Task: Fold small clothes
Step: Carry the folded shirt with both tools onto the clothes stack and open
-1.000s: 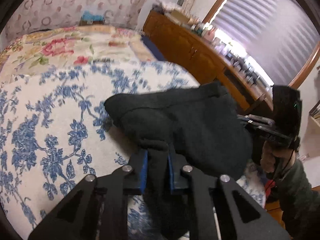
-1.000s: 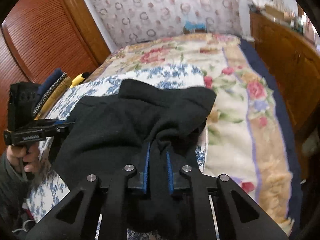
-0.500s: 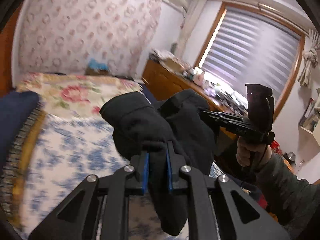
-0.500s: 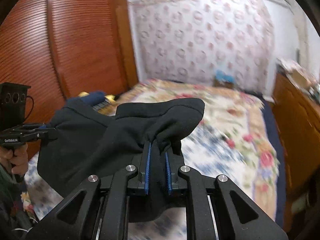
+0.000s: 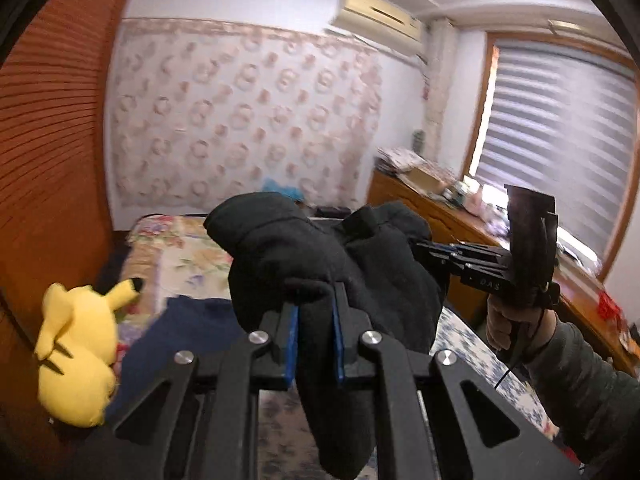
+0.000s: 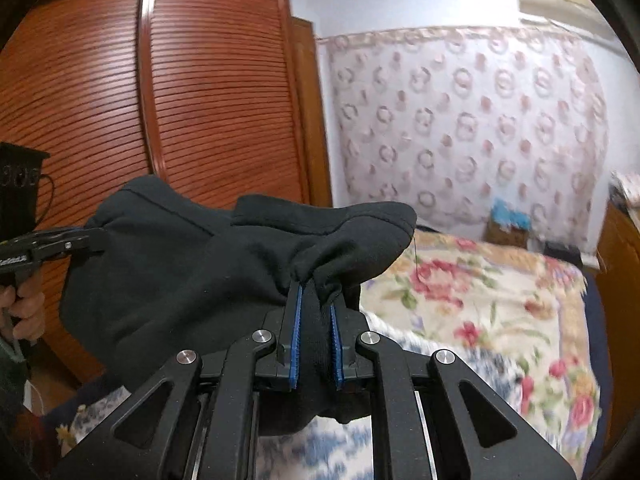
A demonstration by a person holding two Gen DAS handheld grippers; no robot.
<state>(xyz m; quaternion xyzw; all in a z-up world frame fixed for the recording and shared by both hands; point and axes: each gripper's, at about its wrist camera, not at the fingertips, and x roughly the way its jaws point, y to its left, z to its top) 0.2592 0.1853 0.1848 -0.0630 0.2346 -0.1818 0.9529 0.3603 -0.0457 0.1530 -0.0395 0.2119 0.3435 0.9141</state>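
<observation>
A small black garment (image 5: 320, 256) hangs in the air above the bed, stretched between both grippers. My left gripper (image 5: 316, 300) is shut on one bunched edge of it, blue pads pressing the cloth. My right gripper (image 6: 316, 296) is shut on the opposite edge of the black garment (image 6: 192, 272). In the left wrist view the right gripper (image 5: 424, 248) reaches in from the right, held by a hand in a dark sleeve. In the right wrist view the left gripper (image 6: 86, 240) enters from the left edge. The cloth sags loosely between them.
Below lies a bed with a flowered cover (image 6: 500, 300) and a blue-patterned sheet (image 5: 472, 344). A yellow plush toy (image 5: 76, 344) and a folded navy cloth (image 5: 180, 340) lie at the bed's left. A slatted wooden wardrobe (image 6: 180, 100) stands left, a wooden dresser (image 5: 448, 216) right.
Both grippers have lifted the black garment off the bed and tilted up toward level. The views now show the wall, the wardrobe and the window instead of the bedspread.
</observation>
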